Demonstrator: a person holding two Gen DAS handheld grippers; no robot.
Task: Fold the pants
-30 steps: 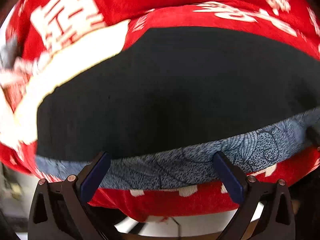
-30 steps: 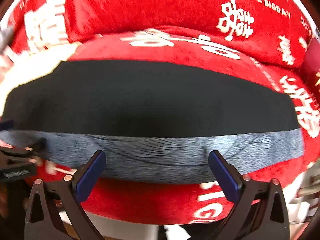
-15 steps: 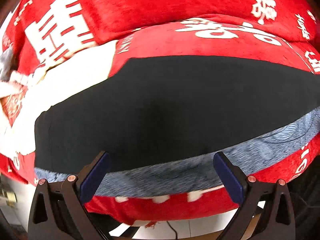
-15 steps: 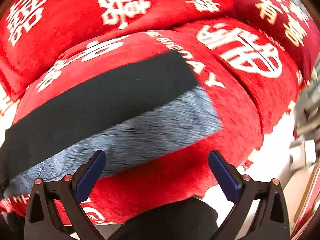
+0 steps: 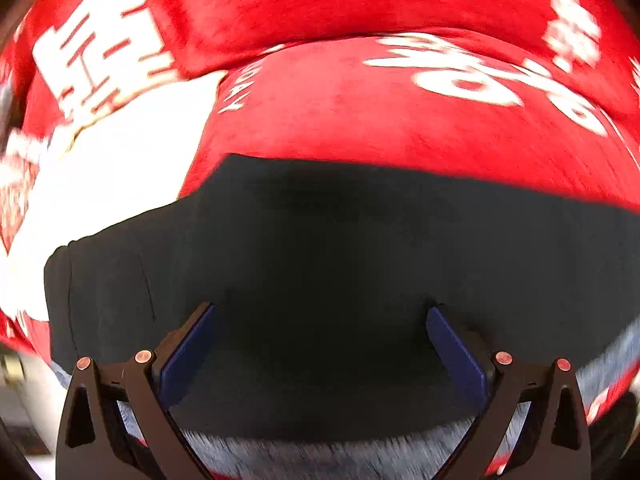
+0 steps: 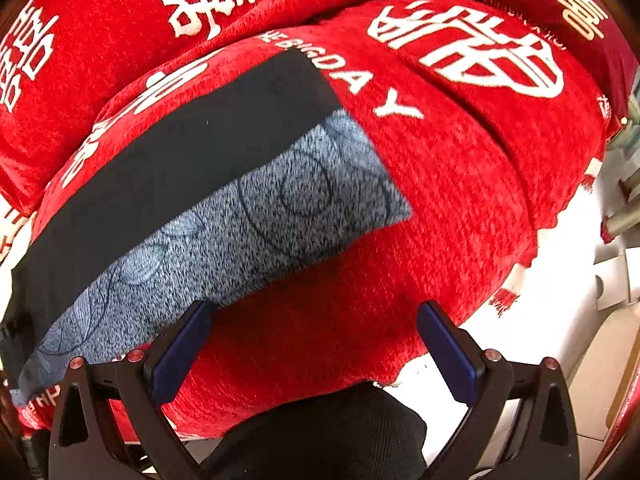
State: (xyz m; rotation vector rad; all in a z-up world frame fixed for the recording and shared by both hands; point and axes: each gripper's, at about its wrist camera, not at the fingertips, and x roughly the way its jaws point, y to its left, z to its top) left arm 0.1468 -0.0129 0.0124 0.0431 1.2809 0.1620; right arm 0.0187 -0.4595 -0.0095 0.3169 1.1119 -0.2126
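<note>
The pants (image 6: 168, 168) lie flat across a red sofa seat as a long band, black along the far side and blue-grey patterned (image 6: 256, 220) along the near side. Their right end sits left of centre in the right wrist view. My right gripper (image 6: 316, 340) is open and empty, over bare red cover just right of the pants' near edge. In the left wrist view the black cloth (image 5: 340, 260) fills the lower half. My left gripper (image 5: 320, 344) is open, low over the black cloth near its left end, with nothing between the pads.
The sofa cover (image 6: 460, 184) is red with white lettering, with back cushions (image 5: 320, 4) behind. A white patch (image 5: 120, 168) lies left of the pants. The seat's front edge drops to pale floor (image 6: 560, 300) at the right. A dark shape (image 6: 328, 432) sits under the right gripper.
The left gripper has moved forward and down over the black cloth. The right gripper has swung right, from over the pants' middle to past their right end.
</note>
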